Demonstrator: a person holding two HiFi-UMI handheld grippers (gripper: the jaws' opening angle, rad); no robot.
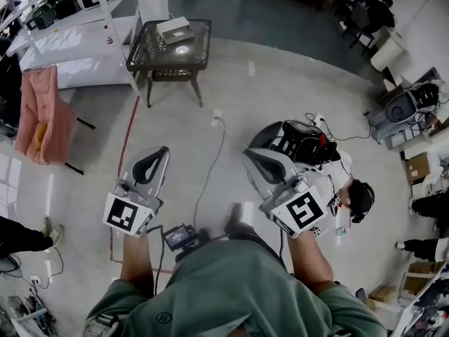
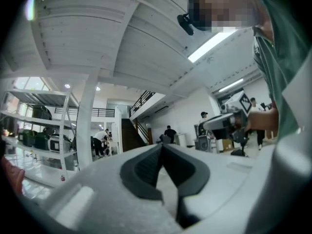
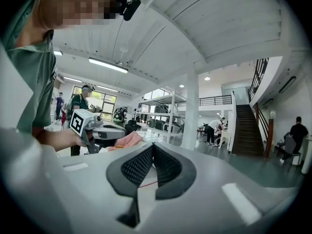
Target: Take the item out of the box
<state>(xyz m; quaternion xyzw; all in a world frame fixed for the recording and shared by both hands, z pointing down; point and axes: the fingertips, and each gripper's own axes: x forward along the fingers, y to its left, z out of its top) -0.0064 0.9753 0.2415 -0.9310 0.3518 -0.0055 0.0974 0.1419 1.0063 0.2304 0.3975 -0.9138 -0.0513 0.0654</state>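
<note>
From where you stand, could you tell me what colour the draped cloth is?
Pink; the cloth shows best in the head view, at the left.

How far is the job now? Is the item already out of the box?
Done: nothing visible. The box sits on the table across the floor, and it is too small to tell if it is open. In hand: nothing. The left gripper and right gripper are shut, empty and away from the table. Left: reach the box, take the item out.
</note>
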